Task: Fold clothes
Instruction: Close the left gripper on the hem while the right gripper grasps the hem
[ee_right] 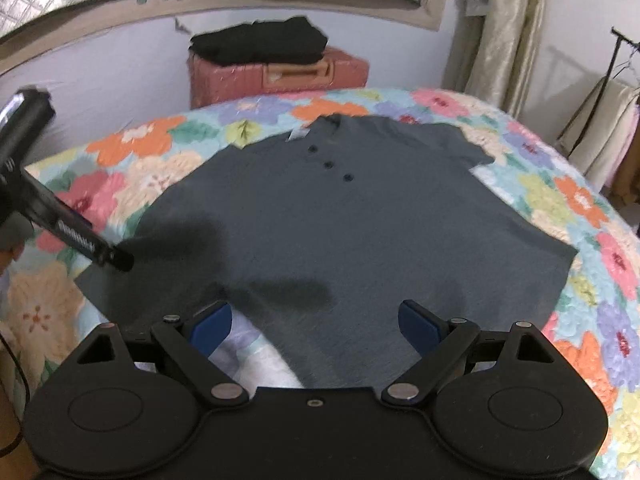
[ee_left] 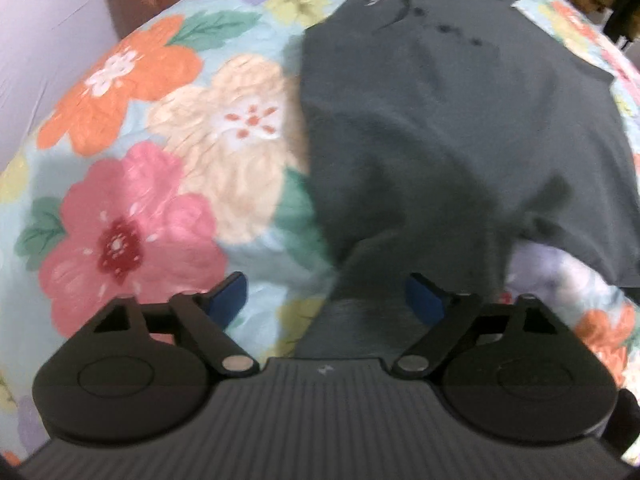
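Note:
A dark grey buttoned shirt (ee_right: 340, 232) lies spread flat on a flower-print bedspread (ee_right: 580, 208), collar at the far side. It also shows in the left wrist view (ee_left: 440, 128), reaching down between the fingers. My left gripper (ee_left: 326, 300) is open, hovering over the shirt's near left part; its body also shows in the right wrist view (ee_right: 60, 216) at the left. My right gripper (ee_right: 316, 320) is open above the shirt's near hem, holding nothing.
A pink suitcase (ee_right: 280, 76) with folded black clothes (ee_right: 260, 44) on top stands behind the bed by the wall. Curtains (ee_right: 488, 40) and a clothes rack (ee_right: 608, 112) are at the right. The bedspread (ee_left: 140, 160) extends left of the shirt.

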